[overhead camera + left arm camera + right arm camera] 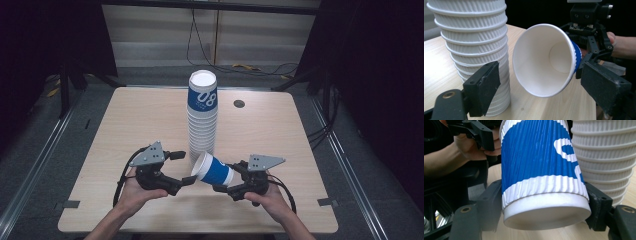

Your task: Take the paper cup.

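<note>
A tall stack of ribbed white paper cups [202,120], its top cup blue with "08" on it, stands at the table's middle. A single blue-and-white cup [214,170] lies on its side in the air in front of the stack. My right gripper [227,178] is shut on its base end, with a jaw on each side of the base [544,207]. The cup's mouth [544,60] faces my left gripper [183,168], which is open, its jaws apart on either side of the rim and clear of it [544,87]. The stack [474,37] rises just left of that cup.
The light wooden table [125,125] has a round cable hole [239,104] at the back right. Cables lie on the floor behind the table, and dark curtains hang at both sides. Both of the person's hands hold the grippers near the front edge.
</note>
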Demonstrator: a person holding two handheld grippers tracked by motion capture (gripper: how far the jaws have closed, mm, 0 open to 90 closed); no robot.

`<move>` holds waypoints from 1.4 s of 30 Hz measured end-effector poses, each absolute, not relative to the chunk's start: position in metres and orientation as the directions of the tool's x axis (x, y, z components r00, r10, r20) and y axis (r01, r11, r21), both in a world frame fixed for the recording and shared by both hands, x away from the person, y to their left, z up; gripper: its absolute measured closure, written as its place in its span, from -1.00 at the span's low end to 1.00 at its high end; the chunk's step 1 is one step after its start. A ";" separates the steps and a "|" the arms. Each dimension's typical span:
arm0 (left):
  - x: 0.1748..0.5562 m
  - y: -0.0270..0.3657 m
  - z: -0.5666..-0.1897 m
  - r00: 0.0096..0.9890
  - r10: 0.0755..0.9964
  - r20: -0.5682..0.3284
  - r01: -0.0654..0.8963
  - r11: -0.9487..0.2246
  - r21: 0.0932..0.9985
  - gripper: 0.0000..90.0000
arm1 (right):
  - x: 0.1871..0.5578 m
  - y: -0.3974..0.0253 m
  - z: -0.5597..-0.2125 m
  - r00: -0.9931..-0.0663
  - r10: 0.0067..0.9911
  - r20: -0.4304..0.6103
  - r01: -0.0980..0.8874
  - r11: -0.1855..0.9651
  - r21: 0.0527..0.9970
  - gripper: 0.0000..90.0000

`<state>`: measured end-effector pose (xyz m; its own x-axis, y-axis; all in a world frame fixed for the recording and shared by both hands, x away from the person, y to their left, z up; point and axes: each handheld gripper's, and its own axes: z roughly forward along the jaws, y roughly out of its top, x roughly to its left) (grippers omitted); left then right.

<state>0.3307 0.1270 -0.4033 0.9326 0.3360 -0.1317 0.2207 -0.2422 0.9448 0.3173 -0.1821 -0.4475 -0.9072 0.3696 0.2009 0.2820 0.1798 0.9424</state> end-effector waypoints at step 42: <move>0.332 0.103 -0.403 0.938 0.277 -0.209 0.272 -0.215 0.938 -0.97 | 0.310 -0.167 -0.451 -0.934 0.282 0.217 0.240 0.049 0.970 -0.37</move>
